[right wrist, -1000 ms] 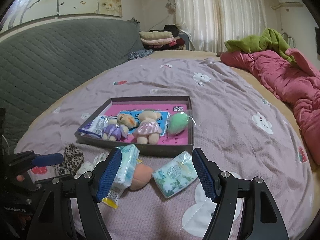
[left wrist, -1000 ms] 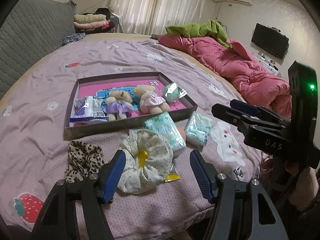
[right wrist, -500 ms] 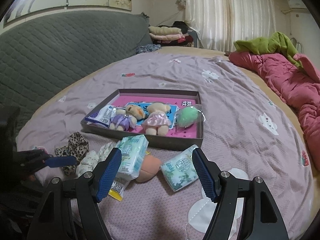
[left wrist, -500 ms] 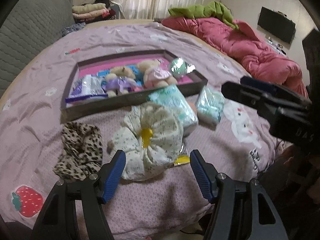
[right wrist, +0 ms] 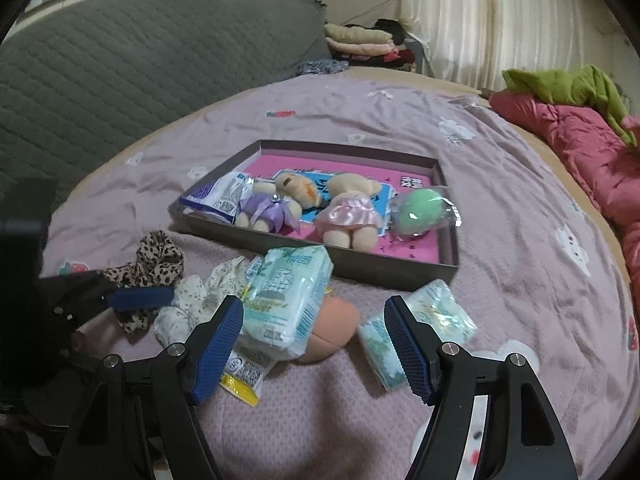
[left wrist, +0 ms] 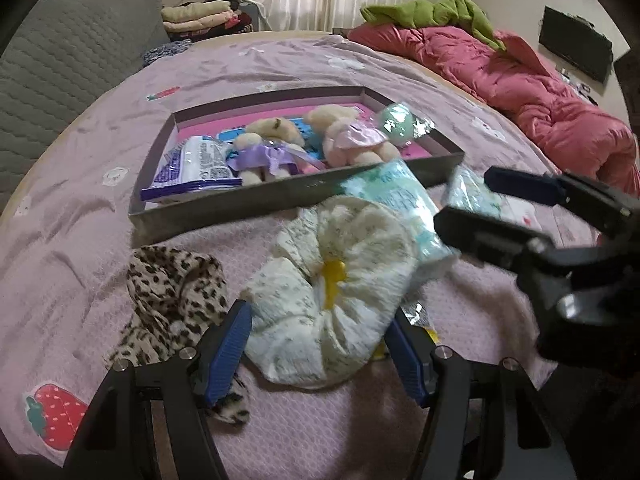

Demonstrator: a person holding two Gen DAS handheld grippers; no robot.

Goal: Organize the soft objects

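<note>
Cream scrunchie (left wrist: 332,300) seemingly between left hand-held gripper (left wrist: 320,348).

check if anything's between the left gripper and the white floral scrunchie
Nothing visible. The left gripper is open, and the white floral scrunchie already lies between its fingers. The leopard scrunchie lies beside it, outside the left finger.

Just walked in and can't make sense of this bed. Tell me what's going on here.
A person holding two grippers is sorting soft items into a shallow box on the bed. Two teddy bears, a green ball and a blue packet already lie inside. The left gripper is open around a white floral scrunchie; the right gripper is open over a tissue pack and peach sponge. Nothing is gripped yet.
</note>
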